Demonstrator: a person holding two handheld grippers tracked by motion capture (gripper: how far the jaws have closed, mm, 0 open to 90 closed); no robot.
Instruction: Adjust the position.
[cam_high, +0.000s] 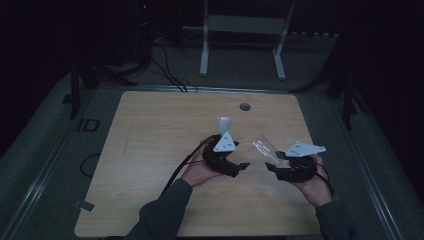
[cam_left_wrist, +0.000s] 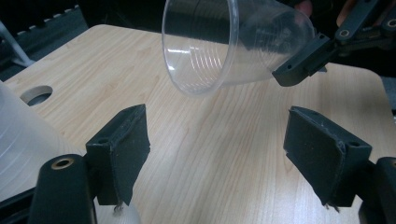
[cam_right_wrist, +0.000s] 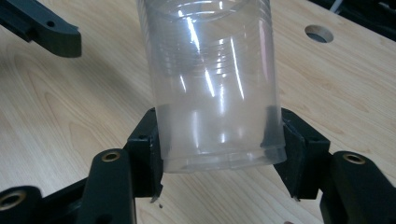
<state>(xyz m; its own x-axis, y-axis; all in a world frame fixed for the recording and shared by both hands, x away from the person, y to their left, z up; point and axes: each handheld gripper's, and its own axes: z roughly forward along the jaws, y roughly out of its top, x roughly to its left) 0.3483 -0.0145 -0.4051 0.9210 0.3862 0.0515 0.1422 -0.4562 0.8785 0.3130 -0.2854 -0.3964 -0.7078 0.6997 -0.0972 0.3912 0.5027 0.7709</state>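
- My right gripper (cam_right_wrist: 219, 154) is clamped on the base of a clear plastic cup (cam_right_wrist: 212, 88); both pads press its sides, and I see nothing inside the cup
- In the high view that cup (cam_high: 264, 148) is held off the table (cam_high: 150, 150), near the middle and a little right, between my two hands
- Its long axis lies tilted, closer to level than upright: the base sits in my right jaws and the open mouth points left and slightly far, toward my left gripper (cam_high: 239, 165)
- In the left gripper view the mouth of the cup (cam_left_wrist: 210, 46) faces me, the ribbed inside wall plain to see
- My left gripper's jaws stand apart with bare table between them, gripping nothing
- A second, cloudy cup (cam_high: 223, 123) stands just beyond my left hand (cam_high: 200, 172); what it holds I cannot make out
- The room is dim, and the cloudy cup is cut off at the left edge of the left gripper view
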